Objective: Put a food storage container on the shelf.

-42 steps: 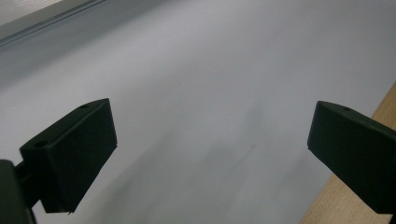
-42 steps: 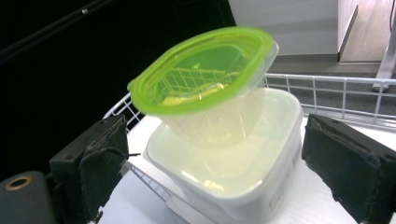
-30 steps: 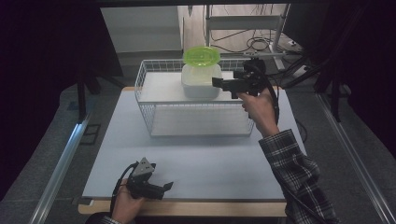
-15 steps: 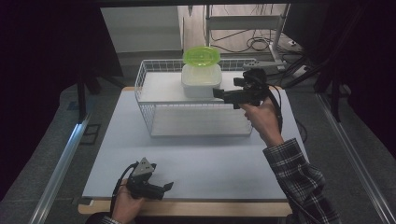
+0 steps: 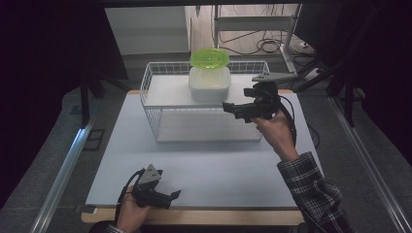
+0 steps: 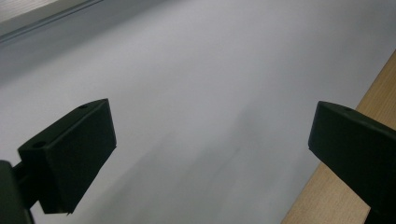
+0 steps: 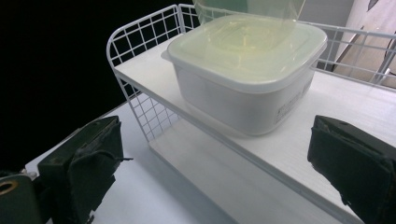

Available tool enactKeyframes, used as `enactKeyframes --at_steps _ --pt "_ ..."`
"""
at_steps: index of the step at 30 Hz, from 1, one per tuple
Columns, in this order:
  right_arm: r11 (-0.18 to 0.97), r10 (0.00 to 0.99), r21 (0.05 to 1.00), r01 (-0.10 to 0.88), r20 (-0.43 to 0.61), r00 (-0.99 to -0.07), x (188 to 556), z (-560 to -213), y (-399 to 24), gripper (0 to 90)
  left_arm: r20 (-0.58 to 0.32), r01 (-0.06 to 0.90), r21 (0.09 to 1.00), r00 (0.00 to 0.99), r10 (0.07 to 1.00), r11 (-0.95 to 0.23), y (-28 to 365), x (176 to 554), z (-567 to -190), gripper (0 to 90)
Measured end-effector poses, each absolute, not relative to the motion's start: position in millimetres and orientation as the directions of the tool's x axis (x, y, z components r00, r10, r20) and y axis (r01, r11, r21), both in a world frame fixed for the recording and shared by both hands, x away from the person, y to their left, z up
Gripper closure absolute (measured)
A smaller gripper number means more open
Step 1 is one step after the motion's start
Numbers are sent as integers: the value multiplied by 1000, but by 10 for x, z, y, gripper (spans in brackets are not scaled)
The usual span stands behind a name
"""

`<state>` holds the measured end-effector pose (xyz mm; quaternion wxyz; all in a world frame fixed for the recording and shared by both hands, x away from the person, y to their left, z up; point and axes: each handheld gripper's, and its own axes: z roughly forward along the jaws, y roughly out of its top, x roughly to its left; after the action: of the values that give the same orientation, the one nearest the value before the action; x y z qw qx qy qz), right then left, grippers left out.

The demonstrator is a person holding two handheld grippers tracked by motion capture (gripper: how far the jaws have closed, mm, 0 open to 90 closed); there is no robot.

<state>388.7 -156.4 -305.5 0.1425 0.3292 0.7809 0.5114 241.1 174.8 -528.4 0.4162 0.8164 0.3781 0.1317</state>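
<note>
On the pale table (image 5: 204, 165), a seemingly white wire rack (image 5: 160, 85).

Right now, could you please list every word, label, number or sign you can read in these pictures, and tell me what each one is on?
No text can be read anywhere.
White container: a small printed label low on its side wall in the right gripper view, too small and blurred to read.
Green lid, wire rack, right gripper, left gripper: no lettering visible.
</note>
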Motion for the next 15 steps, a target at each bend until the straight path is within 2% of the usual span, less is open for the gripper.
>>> enactKeyframes --at_steps 15 --pt "262 636 890 373 131 -760 3771 -3260 -1608 37 -98 509 779 675 731 -366 1748 2411 -5284 0"
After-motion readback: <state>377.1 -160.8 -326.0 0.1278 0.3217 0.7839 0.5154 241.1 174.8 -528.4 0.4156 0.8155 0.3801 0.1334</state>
